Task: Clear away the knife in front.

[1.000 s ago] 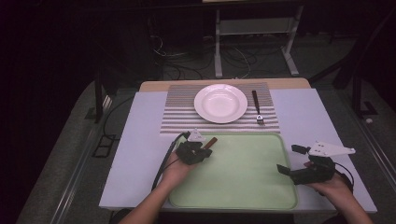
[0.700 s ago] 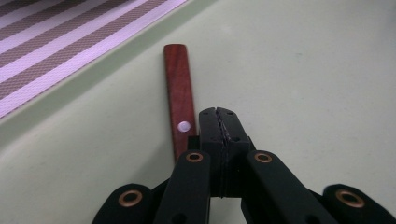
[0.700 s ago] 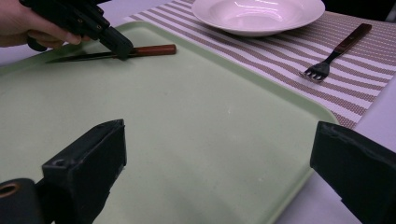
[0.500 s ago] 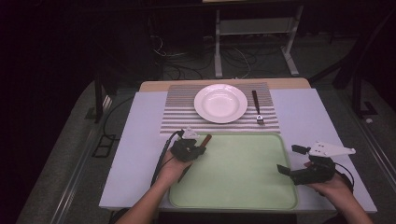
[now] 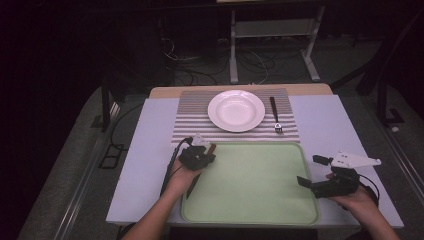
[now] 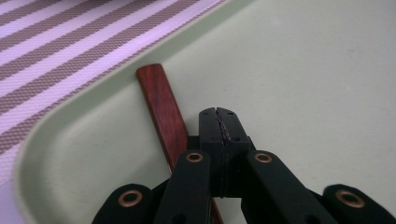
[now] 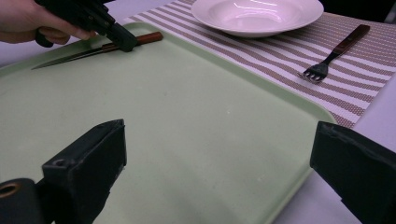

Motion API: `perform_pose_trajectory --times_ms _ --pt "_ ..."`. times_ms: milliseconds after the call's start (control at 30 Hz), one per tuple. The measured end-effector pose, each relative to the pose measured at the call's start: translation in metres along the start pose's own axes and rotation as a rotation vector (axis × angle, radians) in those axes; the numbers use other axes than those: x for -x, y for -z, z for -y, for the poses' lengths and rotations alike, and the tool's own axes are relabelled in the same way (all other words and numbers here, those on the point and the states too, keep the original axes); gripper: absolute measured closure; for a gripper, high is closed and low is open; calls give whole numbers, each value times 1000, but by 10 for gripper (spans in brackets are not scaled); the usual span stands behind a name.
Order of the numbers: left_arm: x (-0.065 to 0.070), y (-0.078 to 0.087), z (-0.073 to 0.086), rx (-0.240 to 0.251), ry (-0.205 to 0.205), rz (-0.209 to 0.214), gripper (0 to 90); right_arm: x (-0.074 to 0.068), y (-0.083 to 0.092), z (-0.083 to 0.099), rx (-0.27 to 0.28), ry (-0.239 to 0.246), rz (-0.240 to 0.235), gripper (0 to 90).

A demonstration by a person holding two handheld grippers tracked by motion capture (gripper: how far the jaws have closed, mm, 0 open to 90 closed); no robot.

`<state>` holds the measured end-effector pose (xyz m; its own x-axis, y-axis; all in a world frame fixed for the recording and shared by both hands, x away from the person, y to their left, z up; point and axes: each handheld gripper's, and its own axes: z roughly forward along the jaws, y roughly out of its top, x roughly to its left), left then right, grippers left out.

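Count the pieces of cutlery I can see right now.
2. A fork lies on the striped placemat right of the plate; a knife lies in the green tray at its left edge.

L gripper (image 5: 204, 154): jaws pressed together, tips at far-left corner of tray (image 5: 260, 210), L hand (image 5: 181, 174) behind it, forearm entering from near edge. R gripper (image 5: 314, 172): jaws wide apart, at tray's right rim, R hand (image 5: 356, 197) gripping.

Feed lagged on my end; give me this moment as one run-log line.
left hand-held gripper: jaws closed at knife handle, tray corner | right hand-held gripper: open, empty, tray's right edge | plate, fork: on placemat
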<state>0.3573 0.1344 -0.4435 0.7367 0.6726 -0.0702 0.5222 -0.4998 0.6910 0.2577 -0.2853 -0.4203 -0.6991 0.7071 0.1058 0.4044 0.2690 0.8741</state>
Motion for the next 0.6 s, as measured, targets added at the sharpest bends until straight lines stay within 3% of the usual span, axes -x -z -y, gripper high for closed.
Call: perform_pose_trajectory --times_ms 400,600 --pt "-22 12 9 -2 68 -50 890 0 1 0 2 2 1 39" --pt "-27 18 12 1 89 -49 889 0 1 0 2 3 1 39"
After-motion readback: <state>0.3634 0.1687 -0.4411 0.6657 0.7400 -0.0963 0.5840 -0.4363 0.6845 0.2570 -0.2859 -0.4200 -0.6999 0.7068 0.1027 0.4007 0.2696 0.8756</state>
